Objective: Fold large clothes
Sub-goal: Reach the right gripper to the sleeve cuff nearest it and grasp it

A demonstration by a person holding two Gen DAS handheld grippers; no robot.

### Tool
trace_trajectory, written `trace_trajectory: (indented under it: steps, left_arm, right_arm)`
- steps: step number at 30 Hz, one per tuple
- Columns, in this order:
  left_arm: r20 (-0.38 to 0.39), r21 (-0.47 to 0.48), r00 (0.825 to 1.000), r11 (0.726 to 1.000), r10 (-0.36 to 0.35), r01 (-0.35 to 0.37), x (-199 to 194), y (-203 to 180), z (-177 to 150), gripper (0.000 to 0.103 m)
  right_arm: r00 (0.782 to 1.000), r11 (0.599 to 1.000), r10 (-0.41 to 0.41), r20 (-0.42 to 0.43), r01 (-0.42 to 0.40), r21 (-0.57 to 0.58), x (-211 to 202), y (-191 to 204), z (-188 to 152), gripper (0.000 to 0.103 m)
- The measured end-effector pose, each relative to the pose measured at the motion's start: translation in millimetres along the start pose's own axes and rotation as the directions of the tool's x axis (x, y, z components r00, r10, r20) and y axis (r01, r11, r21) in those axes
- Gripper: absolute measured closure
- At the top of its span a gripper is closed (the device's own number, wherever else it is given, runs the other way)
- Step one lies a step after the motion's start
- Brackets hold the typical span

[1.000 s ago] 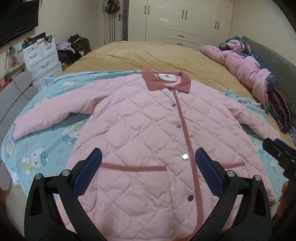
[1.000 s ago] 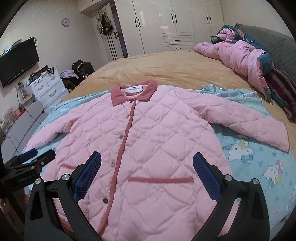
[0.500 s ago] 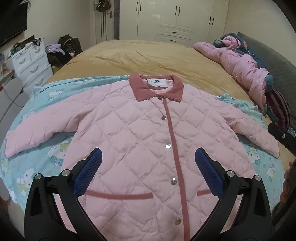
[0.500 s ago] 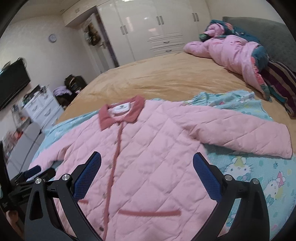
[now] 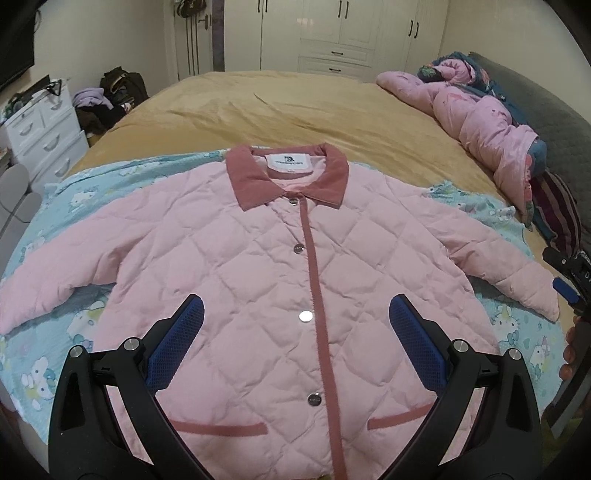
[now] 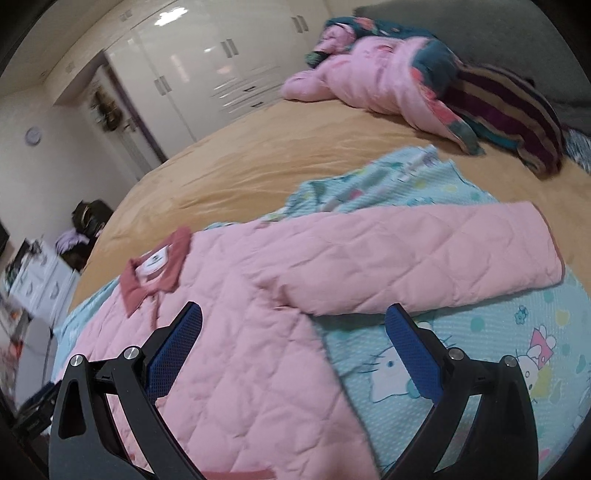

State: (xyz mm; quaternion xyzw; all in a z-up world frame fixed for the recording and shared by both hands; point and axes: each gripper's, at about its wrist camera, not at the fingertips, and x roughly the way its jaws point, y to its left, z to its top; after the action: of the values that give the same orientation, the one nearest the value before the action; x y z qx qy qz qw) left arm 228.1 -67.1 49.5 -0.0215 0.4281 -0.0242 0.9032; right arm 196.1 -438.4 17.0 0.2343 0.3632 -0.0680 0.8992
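A pink quilted jacket (image 5: 258, 266) with a darker pink collar (image 5: 288, 177) lies flat, buttoned, front up, on a light blue cartoon-print sheet (image 5: 55, 325), both sleeves spread out. My left gripper (image 5: 295, 321) is open and empty above the jacket's lower middle. My right gripper (image 6: 293, 332) is open and empty above the jacket's right side, near the armpit of the right sleeve (image 6: 424, 254). The jacket (image 6: 240, 332) is blurred in the right wrist view. The right gripper also shows at the right edge of the left wrist view (image 5: 569, 280).
The sheet lies on a tan bedspread (image 5: 295, 107). A bundled pink quilt (image 5: 480, 114) and a striped blanket (image 6: 509, 110) lie at the bed's right. White drawers (image 5: 40, 129) stand left; wardrobes (image 5: 332, 33) stand behind.
Both grippers have pulled back and up from the jacket. The right gripper has swung right and tilted, so it now looks at the right sleeve. Both stay open.
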Motion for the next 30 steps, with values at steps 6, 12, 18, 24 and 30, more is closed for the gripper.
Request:
trace_trajectory:
  steps: [6, 12, 18, 24, 30]
  left_arm:
    - [-0.026, 0.01, 1.0, 1.0, 0.011, -0.011, 17, -10, 2, 0.009]
    - [-0.039, 0.005, 0.999, 0.999, 0.031, -0.031, 32, -17, 2, 0.009]
    - [-0.071, 0.023, 0.996, 0.998, 0.061, -0.059, 47, -27, -1, 0.009]
    - [-0.094, 0.025, 0.993, 0.997, 0.07, -0.068, 60, -35, -2, 0.009]
    - [-0.095, 0.018, 0.993, 0.998, 0.066, -0.064, 68, -37, -1, 0.009]
  right_arm:
    - [0.998, 0.99, -0.053, -0.031, 0.057, 0.126, 23, -49, 2, 0.004]
    - [0.994, 0.96, -0.09, -0.058, 0.102, 0.261, 43, -98, -1, 0.004]
    - [0.991, 0.914, -0.119, -0.069, 0.136, 0.383, 54, -143, -4, 0.004]
    - [0.984, 0.854, -0.158, -0.086, 0.179, 0.489, 68, -188, -6, 0.004]
    - [0.988, 0.814, -0.151, -0.042, 0.148, 0.561, 78, -221, 0, 0.004]
